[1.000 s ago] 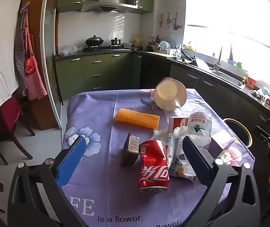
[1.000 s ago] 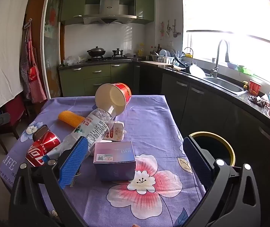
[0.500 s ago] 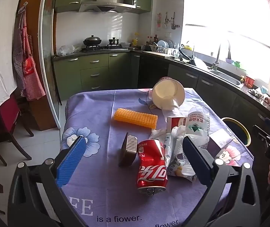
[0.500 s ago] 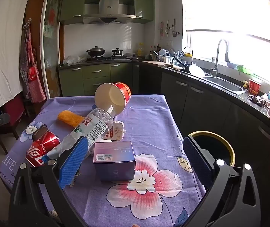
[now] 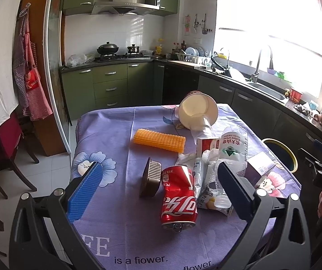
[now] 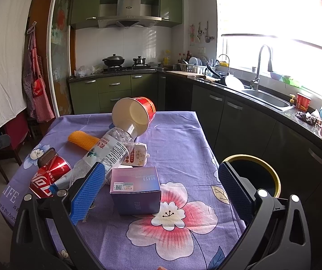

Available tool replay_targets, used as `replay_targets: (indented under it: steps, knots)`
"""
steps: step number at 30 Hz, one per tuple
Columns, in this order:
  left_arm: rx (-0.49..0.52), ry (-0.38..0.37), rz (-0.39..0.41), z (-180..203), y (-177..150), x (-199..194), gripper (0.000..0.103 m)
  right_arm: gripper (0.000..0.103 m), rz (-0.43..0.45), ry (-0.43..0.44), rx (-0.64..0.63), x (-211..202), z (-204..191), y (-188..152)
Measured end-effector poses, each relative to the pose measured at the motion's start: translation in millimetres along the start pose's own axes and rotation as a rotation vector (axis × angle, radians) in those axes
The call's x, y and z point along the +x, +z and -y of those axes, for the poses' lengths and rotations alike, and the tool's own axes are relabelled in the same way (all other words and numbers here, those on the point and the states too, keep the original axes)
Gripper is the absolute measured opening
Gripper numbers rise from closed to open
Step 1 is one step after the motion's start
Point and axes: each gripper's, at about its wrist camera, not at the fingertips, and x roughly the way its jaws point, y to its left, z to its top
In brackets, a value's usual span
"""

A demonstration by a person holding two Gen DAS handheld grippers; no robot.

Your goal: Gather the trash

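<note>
The left hand-held gripper (image 5: 159, 190) is hovering above the near edge of the tabletop (image 5: 106, 132), its 2 blue-padded fingers (image 5: 85, 191) spread wide and gripping nothing. Between them, a dented red cola can (image 5: 178, 199) is lying on its side on the purple floral tablecloth, touching a brown ridged tray (image 5: 151, 180) on one side and crumpled wrappers (image 5: 202, 173) on the other. An orange foam net sleeve (image 5: 159, 140) is lying farther back, and a tipped red paper bowl (image 5: 198, 112) is resting against a crushed clear water bottle (image 5: 233, 150). The right hand-held gripper (image 6: 161, 189) is also standing wide open and empty, framing a purple carton (image 6: 136, 190) that is sitting upright on the tabletop. A yellow-rimmed trash bin (image 6: 262, 171) is standing on the floor just beside the tabletop's right edge.
</note>
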Motion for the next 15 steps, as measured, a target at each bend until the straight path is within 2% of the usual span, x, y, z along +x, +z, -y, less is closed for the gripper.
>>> replay_targets:
  steps: [15]
  knots:
    - [0.007, -0.003, -0.003, 3.4, -0.8, 1.5, 0.097, 0.099, -0.004, 0.0, 0.002, 1.0, 0.7, 0.1]
